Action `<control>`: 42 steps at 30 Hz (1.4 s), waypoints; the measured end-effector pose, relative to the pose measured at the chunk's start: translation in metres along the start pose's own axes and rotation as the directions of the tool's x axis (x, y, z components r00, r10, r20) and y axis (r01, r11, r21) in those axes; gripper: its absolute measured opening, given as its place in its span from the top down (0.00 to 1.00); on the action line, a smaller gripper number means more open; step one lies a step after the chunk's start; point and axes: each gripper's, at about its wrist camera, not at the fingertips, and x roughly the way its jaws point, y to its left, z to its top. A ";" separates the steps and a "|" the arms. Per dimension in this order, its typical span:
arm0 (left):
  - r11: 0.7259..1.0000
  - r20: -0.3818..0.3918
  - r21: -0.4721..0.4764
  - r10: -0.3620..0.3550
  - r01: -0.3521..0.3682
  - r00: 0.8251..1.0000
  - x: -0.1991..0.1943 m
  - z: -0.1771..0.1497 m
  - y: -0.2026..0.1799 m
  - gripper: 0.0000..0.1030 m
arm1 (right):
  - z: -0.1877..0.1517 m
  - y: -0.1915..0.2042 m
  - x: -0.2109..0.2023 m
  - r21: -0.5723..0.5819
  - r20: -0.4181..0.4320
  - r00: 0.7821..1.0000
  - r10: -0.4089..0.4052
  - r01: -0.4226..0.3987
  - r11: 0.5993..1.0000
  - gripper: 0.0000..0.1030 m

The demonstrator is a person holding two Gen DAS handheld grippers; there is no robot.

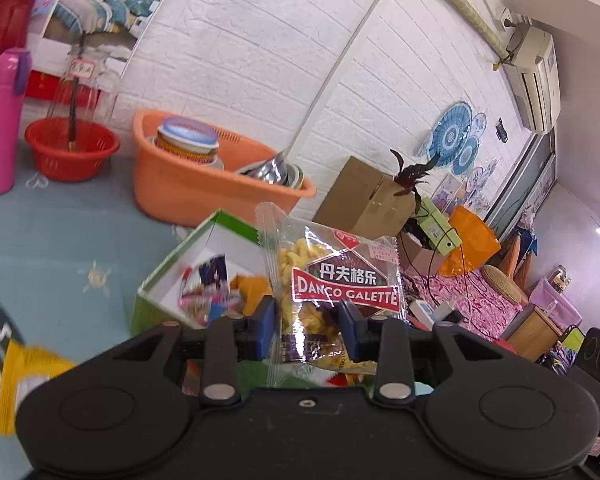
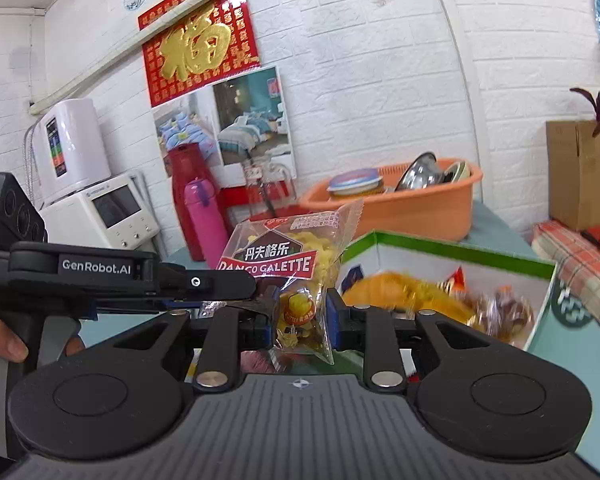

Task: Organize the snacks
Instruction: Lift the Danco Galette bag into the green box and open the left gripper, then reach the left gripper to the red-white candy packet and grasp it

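Left wrist view first: which step is running, and where is the snack? (Desk)

A Danco Galette packet [image 1: 332, 280] is standing upright between the fingers of the left gripper [image 1: 308, 320], which are pinching its lower half at a middling width. It is hanging clear of the worktop [image 1: 60, 248], just in front of the open green box [image 1: 220, 220]. This looks like the carry step, after pick-up and before drop-off. (Photographer)

And the other side? (Desk)

In the right wrist view, the right gripper [image 2: 303, 318] is squeezing a second packet [image 2: 276, 256] of the same brand in narrower fingers, beside the box. The left tool is reaching in from the side, with a person's hand [image 2: 4, 340] gripping its handle. (Photographer)

What is the next move asking for? (Desk)

Probably bringing each packet over the box's open top, lowering it and only then letting go. The wrappers are looking slick and crinkly, so slipping is a risk. (Photographer)

Counts? (Desk)

I am counting two held packets, assuming the views are not sharing one. There is one green box, and its snacks are blurring past counting. One yellow packet [image 1: 24, 380] is lying on the worktop. Behind are one orange basin [image 1: 172, 192], one red basket [image 1: 72, 152] and one pink flask [image 1: 0, 128]. (Photographer)
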 end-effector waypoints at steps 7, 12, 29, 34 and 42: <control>1.000 -0.025 -0.024 0.014 -0.015 1.000 0.044 0.017 0.024 0.34 | 0.012 -0.024 0.042 0.009 -0.010 1.000 -0.024 0.024 1.000 0.58; 0.998 -0.067 -0.048 0.047 -0.050 0.997 0.071 0.016 0.044 0.32 | 0.005 -0.037 0.069 0.018 -0.047 0.998 -0.033 0.034 0.999 0.58; 0.989 0.000 0.012 0.146 -0.146 0.989 0.015 -0.008 0.031 0.00 | -0.013 -0.015 0.042 -0.160 -0.013 0.985 -0.172 0.168 0.973 0.00; 0.987 -0.025 0.015 0.161 -0.161 0.987 -0.011 -0.026 0.034 0.00 | -0.026 0.001 0.008 -0.136 -0.031 0.992 -0.126 0.120 0.983 0.00; 0.971 -0.072 0.089 0.230 -0.223 0.971 0.011 -0.043 0.041 0.00 | -0.058 0.014 -0.030 -0.043 -0.089 0.992 -0.094 0.090 0.995 0.00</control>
